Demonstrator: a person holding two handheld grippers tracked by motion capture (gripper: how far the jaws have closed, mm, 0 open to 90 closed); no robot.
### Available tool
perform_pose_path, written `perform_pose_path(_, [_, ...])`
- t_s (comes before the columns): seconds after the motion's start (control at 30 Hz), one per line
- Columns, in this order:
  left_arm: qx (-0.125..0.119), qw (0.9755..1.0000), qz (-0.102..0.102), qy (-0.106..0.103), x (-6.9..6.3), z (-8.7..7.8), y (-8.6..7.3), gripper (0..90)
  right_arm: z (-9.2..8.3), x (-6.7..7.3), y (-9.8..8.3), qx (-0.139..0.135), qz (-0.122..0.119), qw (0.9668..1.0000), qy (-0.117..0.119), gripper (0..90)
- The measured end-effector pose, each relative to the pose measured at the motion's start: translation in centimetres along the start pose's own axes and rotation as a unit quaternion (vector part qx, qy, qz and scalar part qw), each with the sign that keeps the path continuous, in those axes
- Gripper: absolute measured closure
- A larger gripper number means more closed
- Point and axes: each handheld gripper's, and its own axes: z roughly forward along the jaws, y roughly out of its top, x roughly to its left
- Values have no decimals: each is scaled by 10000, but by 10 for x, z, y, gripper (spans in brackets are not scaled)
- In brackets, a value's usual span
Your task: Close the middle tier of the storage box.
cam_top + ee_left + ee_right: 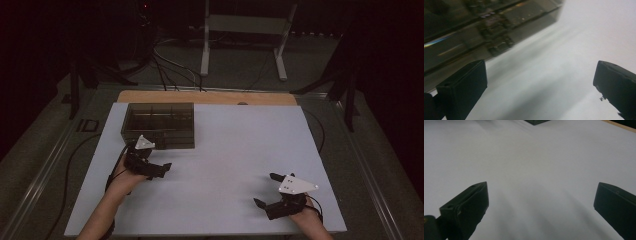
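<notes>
the left gripper (159, 159) rests on the white table (225, 150) with its jaws spread wide and nothing between them, just beside the near wall of the dark box (159, 125). the right gripper (265, 190), likewise wide apart and bare, sits well apart near the table's near right corner.

left gripper (159, 162) – black, grey plate | right gripper (265, 190) – black, cabled

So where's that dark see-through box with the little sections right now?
In the high view, the dark see-through plastic box sits at the far left of the white table, just beyond the left hand-held gripper.
</notes>
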Motion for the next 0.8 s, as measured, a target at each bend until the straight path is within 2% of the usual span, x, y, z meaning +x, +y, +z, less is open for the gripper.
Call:
perform_pose_path(0.2, [47,9996,160,-228,-8,3,-2,0,0,0,0,-4,5,10000,-2,1])
perform_pose_path(0.43, [-15,9983,357,-452,-20,5,-5,0,0,0,0,-1,5,10000,2,1])
perform_pose_path(0.8, [-104,9945,667,-803,-31,4,-15,0,0,0,0,-2,15,10000,-2,1])
